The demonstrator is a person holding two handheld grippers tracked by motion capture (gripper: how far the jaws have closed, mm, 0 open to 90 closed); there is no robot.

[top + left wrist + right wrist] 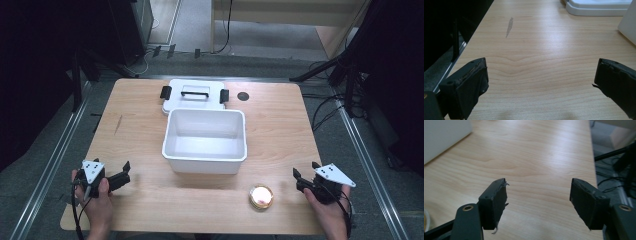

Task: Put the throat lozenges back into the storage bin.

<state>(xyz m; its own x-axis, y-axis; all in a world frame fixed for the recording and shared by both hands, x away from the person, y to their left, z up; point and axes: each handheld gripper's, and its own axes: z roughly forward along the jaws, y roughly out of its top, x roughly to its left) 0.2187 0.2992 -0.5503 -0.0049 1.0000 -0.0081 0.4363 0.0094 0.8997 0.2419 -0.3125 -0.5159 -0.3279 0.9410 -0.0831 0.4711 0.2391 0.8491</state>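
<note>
Beside the empty tub (205,140), nothing is packed yet: my disc (261,196) waits untouched, lid (194,95) behind, both grippers' (125,172) (305,172) fingers open, holding nothing.

White bin (205,140) mid-table (280,125); lid (194,95) touching behind it, at far edge. Round tin (261,196) near front edge, beside right gripper (306,172). Left gripper (125,170) front-left corner.
</note>
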